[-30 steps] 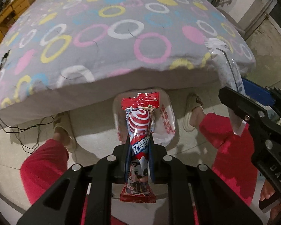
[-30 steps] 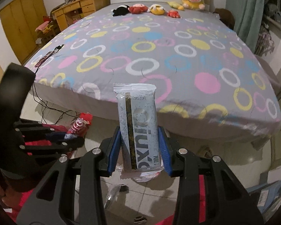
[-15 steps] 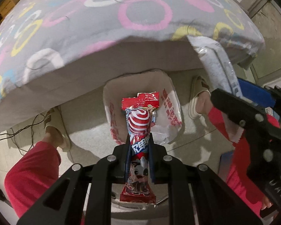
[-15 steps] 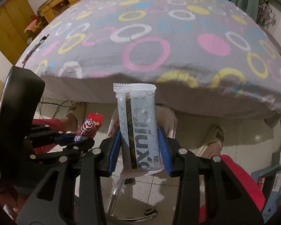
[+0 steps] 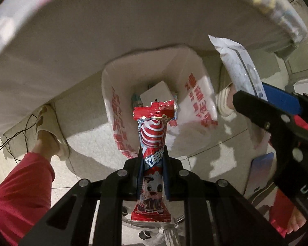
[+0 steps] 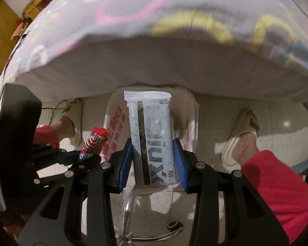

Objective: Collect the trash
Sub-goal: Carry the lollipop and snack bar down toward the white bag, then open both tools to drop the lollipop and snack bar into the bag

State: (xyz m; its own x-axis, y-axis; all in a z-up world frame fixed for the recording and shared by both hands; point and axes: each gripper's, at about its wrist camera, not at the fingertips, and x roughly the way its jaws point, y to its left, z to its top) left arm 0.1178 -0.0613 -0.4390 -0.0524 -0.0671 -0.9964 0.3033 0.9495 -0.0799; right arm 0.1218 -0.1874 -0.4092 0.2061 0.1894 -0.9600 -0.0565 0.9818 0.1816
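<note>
- The left gripper point(image 5: 152, 164) is clamped tight on a slim red-and-white swirl-printed snack wrapper point(image 5: 152, 143), held above a white plastic-lined trash bin point(image 5: 197, 94).
- The right gripper point(image 6: 153, 160) is closed on a pale speckled rectangular snack packet point(image 6: 149, 131), also over the bin.

Dim warm indoor light, hard shadows on the floor tiles point(image 5: 225, 143), motion blur smearing the bedspread point(image 6: 154, 20), fisheye-curved dark corners.

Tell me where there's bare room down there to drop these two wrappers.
The open mouth of the white bin bag is free along its inner walls; its bottom already holds a white box. Bare floor lies between the bag and the left slipper. It is crowded by the chair base.
</note>
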